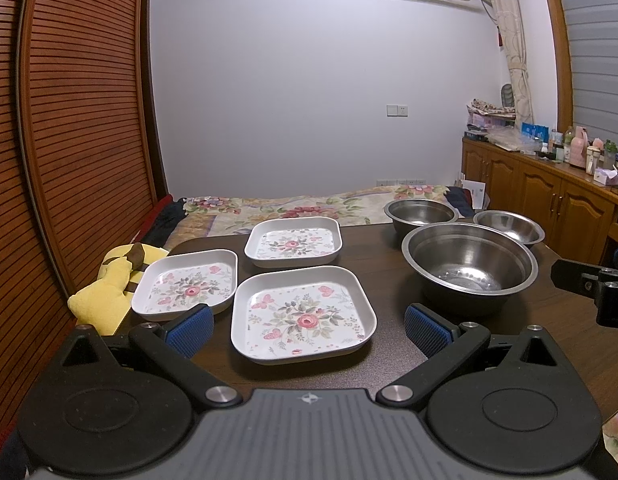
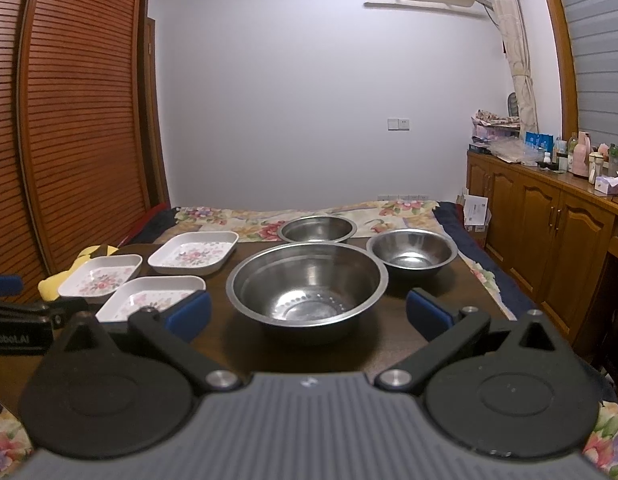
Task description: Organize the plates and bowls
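- Left wrist view: left gripper (image 1: 305,326) gapes wide, empty, above the nearest floral plate (image 1: 303,316) on the table (image 1: 389,360); plate seems light, rigid; grip its raised rim.
- Right gripper (image 2: 307,312) likewise spread, facing the large steel bowl (image 2: 307,284); slick metal, so pinch the lip.

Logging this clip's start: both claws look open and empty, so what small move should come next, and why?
Probably ease the left claw forward onto the near rim of the nearest floral plate, which sits straight ahead between its open fingers. All three plates and three steel bowls lie separately, unstacked, so nothing is organized yet.
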The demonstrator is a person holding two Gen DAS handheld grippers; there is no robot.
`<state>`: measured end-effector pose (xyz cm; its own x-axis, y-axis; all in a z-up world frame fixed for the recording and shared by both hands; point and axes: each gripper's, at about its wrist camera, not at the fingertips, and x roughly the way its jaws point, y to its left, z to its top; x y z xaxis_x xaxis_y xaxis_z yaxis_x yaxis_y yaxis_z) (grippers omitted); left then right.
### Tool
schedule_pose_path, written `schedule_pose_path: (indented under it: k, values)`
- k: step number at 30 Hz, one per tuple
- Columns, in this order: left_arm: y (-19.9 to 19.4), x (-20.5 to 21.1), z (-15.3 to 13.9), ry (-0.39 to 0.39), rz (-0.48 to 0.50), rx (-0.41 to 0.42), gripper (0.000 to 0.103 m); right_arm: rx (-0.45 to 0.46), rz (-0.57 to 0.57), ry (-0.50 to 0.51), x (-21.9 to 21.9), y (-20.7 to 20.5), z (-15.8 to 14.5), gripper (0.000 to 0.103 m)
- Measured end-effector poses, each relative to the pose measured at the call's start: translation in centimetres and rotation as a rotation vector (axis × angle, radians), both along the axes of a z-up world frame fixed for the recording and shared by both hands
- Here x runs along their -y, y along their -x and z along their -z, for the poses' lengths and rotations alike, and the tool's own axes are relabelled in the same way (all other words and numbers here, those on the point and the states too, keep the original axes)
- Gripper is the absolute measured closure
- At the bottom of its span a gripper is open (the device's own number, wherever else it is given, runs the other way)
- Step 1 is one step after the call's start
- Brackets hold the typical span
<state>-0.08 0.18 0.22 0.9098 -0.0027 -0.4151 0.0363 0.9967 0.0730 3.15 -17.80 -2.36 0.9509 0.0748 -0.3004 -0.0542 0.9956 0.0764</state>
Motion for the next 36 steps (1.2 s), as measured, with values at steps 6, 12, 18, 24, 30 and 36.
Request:
schedule_pose_path:
  k: [6, 12, 18, 24, 30, 36]
  values:
    - [0.03, -0.02, -0.02, 0.000, 0.001, 0.000, 0.000, 0.003, 0.000, -0.001, -0.05, 0.08, -0.06, 0.000]
    - [0.02, -0.01, -0.02, 0.000, 0.000, 0.000, 0.000, 0.004, 0.000, -0.001, -0.07, 0.13, -0.10, 0.000]
    - [0.02, -0.01, -0.01, 0.000, 0.000, 0.000, 0.000, 0.002, -0.001, -0.001, -0.09, 0.14, -0.13, 0.000]
    - [0.04, 0.00, -0.03, 0.000, 0.000, -0.001, 0.000, 0.004, -0.003, -0.001, -0.12, 0.28, -0.25, 0.000]
    - [0.21, 0.06, -0.20, 0.000, 0.001, -0.001, 0.000, 0.002, -0.004, -0.002, -0.15, 0.29, -0.19, 0.000]
    - [0.35, 0.25, 0.17, 0.000, 0.005, -0.007, 0.000, -0.001, -0.005, -0.001, -0.22, 0.20, -0.04, 0.000]
